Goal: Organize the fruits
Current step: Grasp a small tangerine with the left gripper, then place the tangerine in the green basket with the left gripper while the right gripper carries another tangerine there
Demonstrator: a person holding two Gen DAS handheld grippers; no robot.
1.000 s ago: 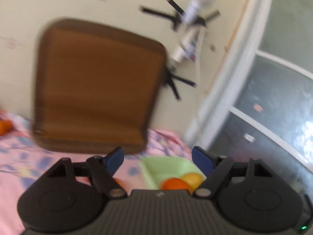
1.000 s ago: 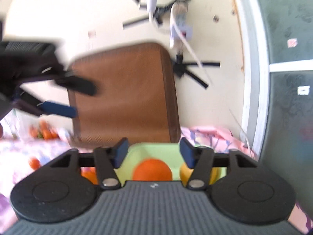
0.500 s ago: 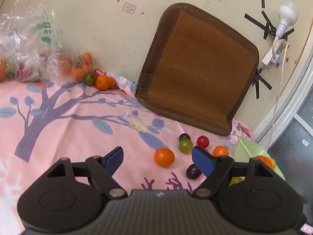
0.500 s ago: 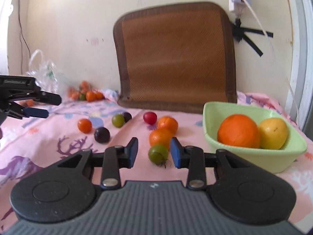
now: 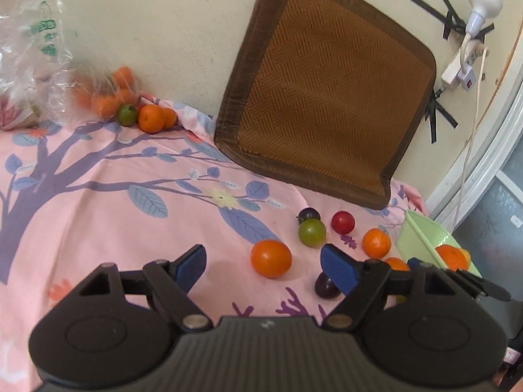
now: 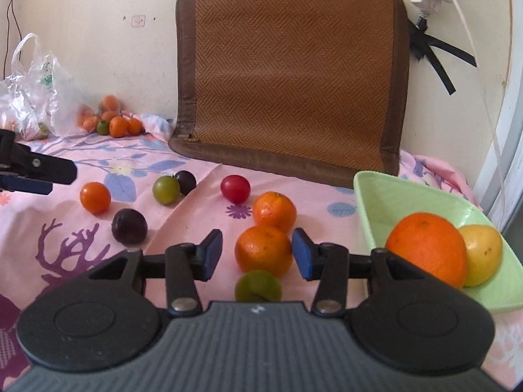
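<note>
dark fruit half hidden | behind left claw finger

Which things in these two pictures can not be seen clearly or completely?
- Plastic bag, left wrist view: contents blurred behind the film, cut by the edge.
- Green fruit, right wrist view: lower part hidden by the gripper body.
- Dark plum, left wrist view: partly behind a blue finger.
- Green bowl: right rim cut off.

left gripper: jaws wide apart, empty, angled down | right gripper: jaws just reopened, pads gripping nothing
</note>
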